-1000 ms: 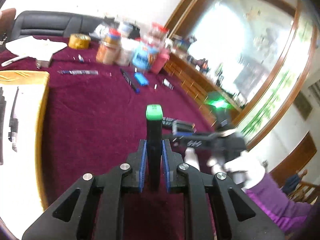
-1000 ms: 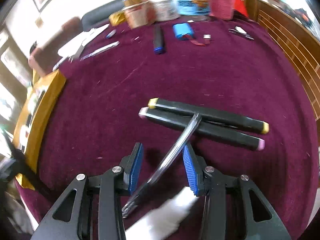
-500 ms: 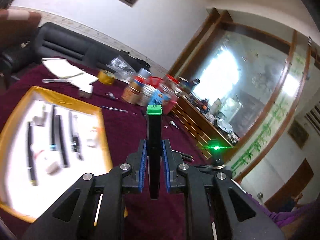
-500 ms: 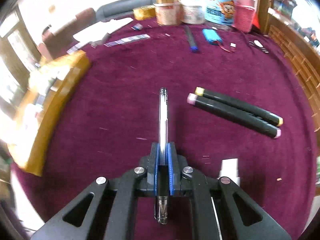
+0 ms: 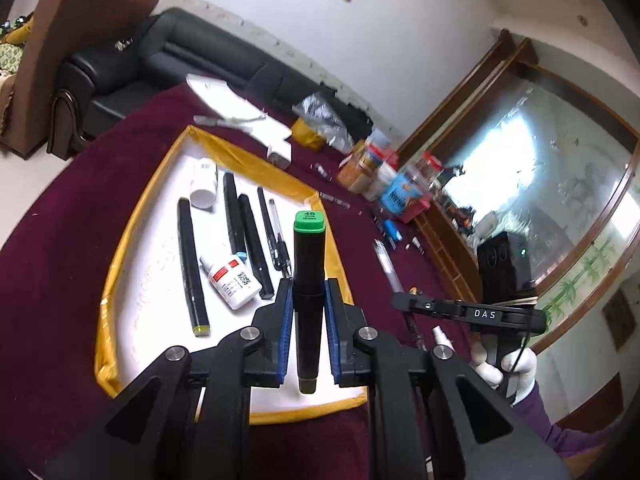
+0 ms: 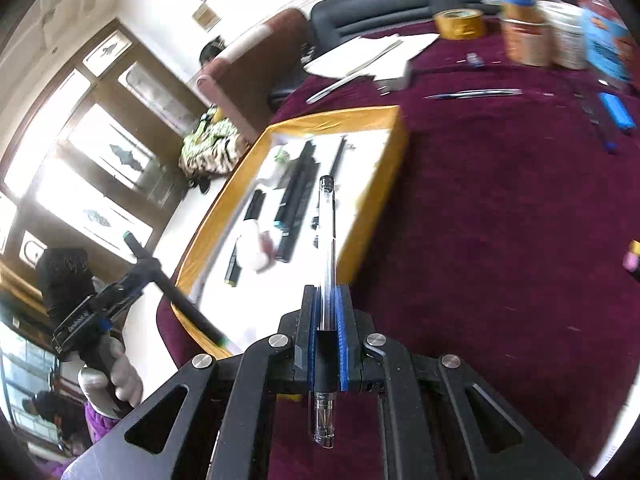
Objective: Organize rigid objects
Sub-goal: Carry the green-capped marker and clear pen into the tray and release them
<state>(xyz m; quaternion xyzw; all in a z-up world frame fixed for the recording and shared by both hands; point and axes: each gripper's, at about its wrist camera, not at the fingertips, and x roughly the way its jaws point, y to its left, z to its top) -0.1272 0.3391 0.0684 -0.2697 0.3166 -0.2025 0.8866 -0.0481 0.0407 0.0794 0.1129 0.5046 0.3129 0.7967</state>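
My left gripper (image 5: 307, 294) is shut on a black marker with a green cap (image 5: 309, 276) and holds it above the near right part of the yellow-rimmed white tray (image 5: 132, 220). The tray holds several black markers, pens, a white bottle (image 5: 204, 184) and a correction-fluid bottle (image 5: 230, 280). My right gripper (image 6: 327, 300) is shut on a clear pen (image 6: 328, 240) and holds it in the air over the tray's (image 6: 384, 172) right rim. The left gripper also shows in the right wrist view (image 6: 136, 272), low at the left. The right gripper shows in the left wrist view (image 5: 404, 300).
The table has a maroon cloth (image 6: 500, 220). Jars and tins (image 5: 384, 184) stand at the far side with a tape roll (image 6: 460, 24), white papers (image 5: 236, 108), a blue object (image 6: 618, 110) and loose pens. Marker ends (image 6: 632, 256) show at the right edge. A black sofa (image 5: 168, 56) lies beyond.
Both grippers have swung left towards the tray, carrying the marker and the clear pen. A second ago the right gripper was open around the pen on the cloth; it has since shut and lifted it.
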